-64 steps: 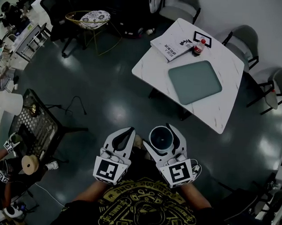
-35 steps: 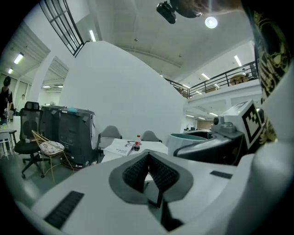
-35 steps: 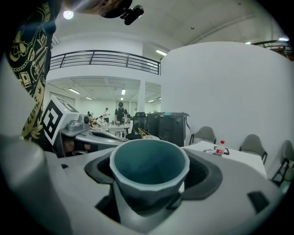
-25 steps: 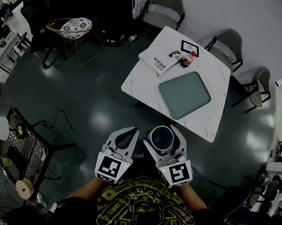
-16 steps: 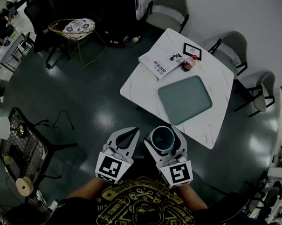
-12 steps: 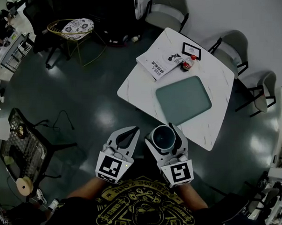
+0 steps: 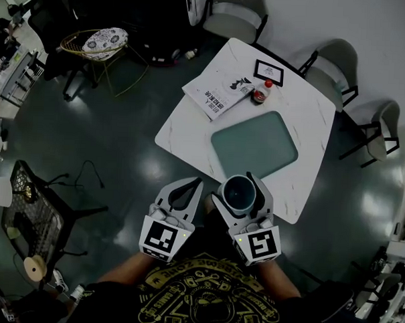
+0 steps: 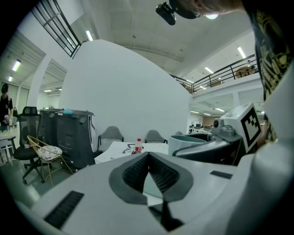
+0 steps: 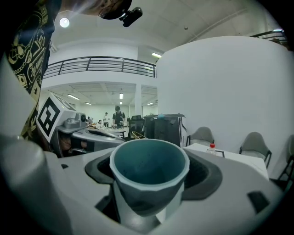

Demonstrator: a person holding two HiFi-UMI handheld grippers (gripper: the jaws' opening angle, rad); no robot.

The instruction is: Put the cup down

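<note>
The right claw (image 7: 240, 186) is clenched around a cup (image 9: 149, 176), with one jaw on each side of it. The cup stands straight up, with its open mouth on top (its long way runs up and down). From the head view, the cup shows right at the near edge of the white bench (image 7: 183, 133).

The left claw (image 7: 196, 184) is just beside the right one. It is closed and holds nothing.

On the bench lie a green mat (image 7: 255, 143), a book (image 7: 217, 94), a small bottle (image 7: 261, 92) and a picture frame (image 7: 269, 72). The mat is in the middle and the other three are at the far side. White benchtop shows between the mat and the near edge. Chairs (image 7: 331, 63) stand along the far sides of the bench, and wide dark floor (image 7: 89, 146) lies to its left.

Only the head view shows the mat and the book. The right claw view looks down into the blue-green inside of the cup. The left claw view shows the cup's rim from the side.
</note>
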